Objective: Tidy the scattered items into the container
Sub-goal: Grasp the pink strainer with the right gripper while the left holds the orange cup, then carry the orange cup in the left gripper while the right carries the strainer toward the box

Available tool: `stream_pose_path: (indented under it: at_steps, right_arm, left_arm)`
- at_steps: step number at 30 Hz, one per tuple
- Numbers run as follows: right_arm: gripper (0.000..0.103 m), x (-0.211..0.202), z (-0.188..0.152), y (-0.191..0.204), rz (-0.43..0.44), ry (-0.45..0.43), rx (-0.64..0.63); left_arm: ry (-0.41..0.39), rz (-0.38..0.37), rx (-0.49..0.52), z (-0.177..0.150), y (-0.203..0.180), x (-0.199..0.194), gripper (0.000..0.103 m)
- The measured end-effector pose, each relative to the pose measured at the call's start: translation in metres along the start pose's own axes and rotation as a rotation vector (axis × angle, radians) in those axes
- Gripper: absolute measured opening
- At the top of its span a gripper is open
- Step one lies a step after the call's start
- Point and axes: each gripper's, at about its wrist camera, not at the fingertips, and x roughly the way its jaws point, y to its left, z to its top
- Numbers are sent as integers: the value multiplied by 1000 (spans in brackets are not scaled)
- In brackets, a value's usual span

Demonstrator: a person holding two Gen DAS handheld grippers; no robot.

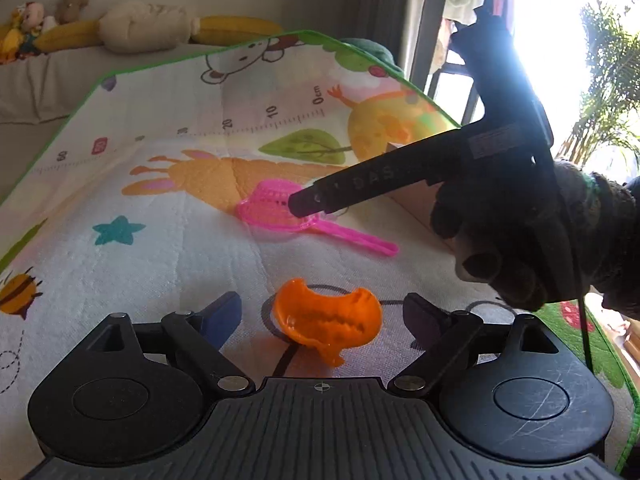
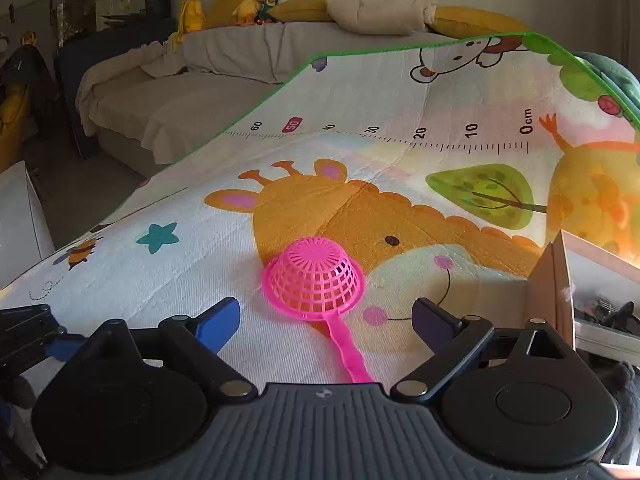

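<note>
The pink strainer [image 2: 314,278] lies upside down on the play mat [image 2: 160,280], handle towards the right gripper [image 2: 326,322], whose jaws stand apart around it. Nearer than the strainer, an orange toy [image 1: 326,320], perhaps a shell, lies between the left gripper's [image 1: 322,318] spread, untouching fingers. A cardboard box [image 2: 554,280] stands right of the strainer.

The box [image 2: 560,280] is cut off at the right wrist view's edge — its contents too dim to tell. In the left wrist view the other gripper's black bar hides part of the pink strainer [image 1: 272,208] — window glare washes out the rest.
</note>
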Motion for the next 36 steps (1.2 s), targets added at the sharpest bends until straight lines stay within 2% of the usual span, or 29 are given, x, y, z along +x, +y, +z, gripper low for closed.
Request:
stream_pose_path:
  at_steps: [5,7,8,11,15,23,26,29,34,36]
  right_arm:
    - [93,46,10,8,-16,38,-8]
    - [74,54,11,11,10,79,-16]
    - [74,53,11,12,13,83,-24]
    - [74,30,5,13,23,52,-29]
    - [74,-23,-10,1,6,27,22]
    - [74,-133,-83,-40,-46,-29,176]
    - [74,-157,-113,-55,-111,-39,236]
    - [74,-168,-140,-67,-150,-24,300]
    - [74,-171,-169,-80,-148,2,372]
    - [74,-172,-174,-82,-135,-2,389]
  left_arm:
    - [2,-21,-53,0,7,1,94]
    - [-3,-26,-52,-1,7,0,95]
    - [-5,-25,-50,-1,7,0,95]
    - [-3,-17,-39,-1,5,0,95]
    - [10,11,3,-1,-3,2,95]
    - [69,46,131,-2,-32,13,95]
    - [90,31,162,-3,-49,22,91]
    - [105,-19,189,-3,-70,29,90]
    - [139,-124,266,-9,-113,40,91]
    - [147,-142,282,-12,-125,41,91]
